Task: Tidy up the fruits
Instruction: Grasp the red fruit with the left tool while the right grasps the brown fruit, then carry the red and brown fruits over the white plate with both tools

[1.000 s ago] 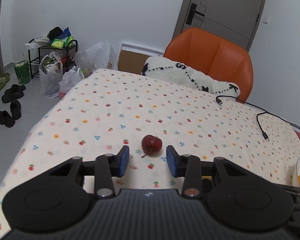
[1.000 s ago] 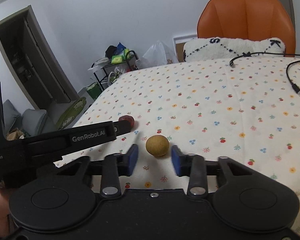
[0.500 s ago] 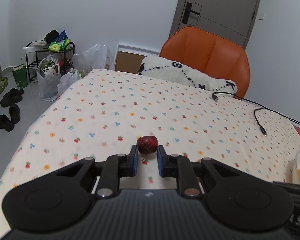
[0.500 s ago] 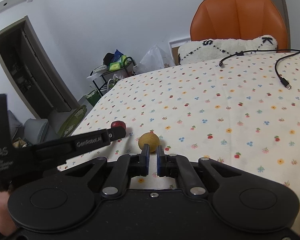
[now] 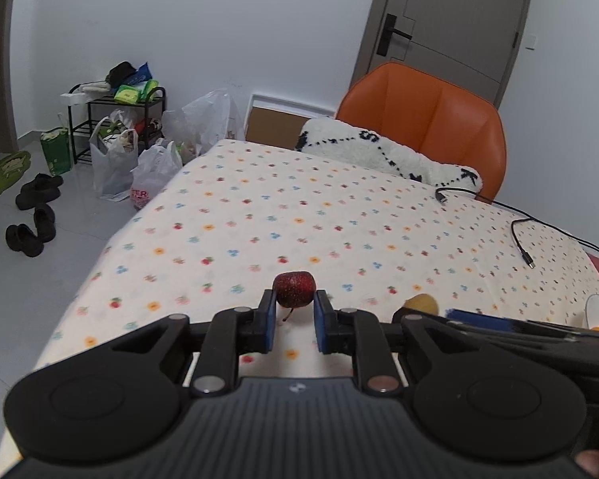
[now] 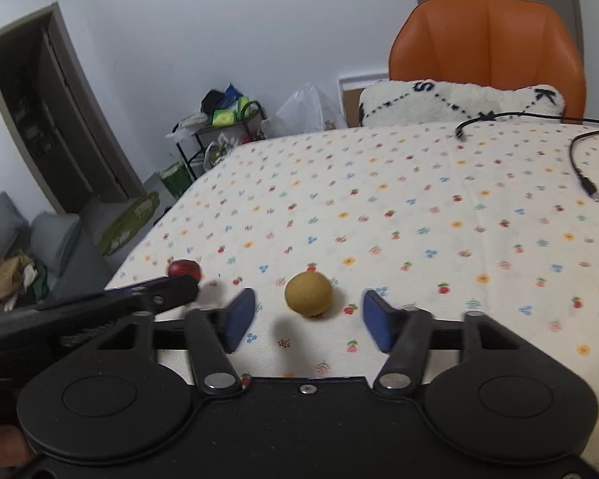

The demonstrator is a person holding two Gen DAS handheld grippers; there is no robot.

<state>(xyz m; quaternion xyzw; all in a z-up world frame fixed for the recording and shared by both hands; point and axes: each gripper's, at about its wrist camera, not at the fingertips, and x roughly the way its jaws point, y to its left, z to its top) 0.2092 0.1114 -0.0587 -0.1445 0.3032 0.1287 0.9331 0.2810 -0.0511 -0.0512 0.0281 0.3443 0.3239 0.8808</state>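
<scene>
Left tool (image 5: 294, 311) clamped on a small dark red fruit (image 5: 294, 289), pads at its widest sides, stem hanging below, just above the counter (image 5: 259, 215). Looks light, round, smooth-skinned, likely easy to bruise or squirt out: best held gently across the middle. Right tool (image 6: 308, 319) spread wide, gripping nothing, around a tan round fruit (image 6: 308, 293) resting on the cloth; probably firm, light, prone to rolling. Count: one red fruit, one tan fruit, two cable plugs, one white dish (image 5: 597, 310) holding orange pieces at far right.
</scene>
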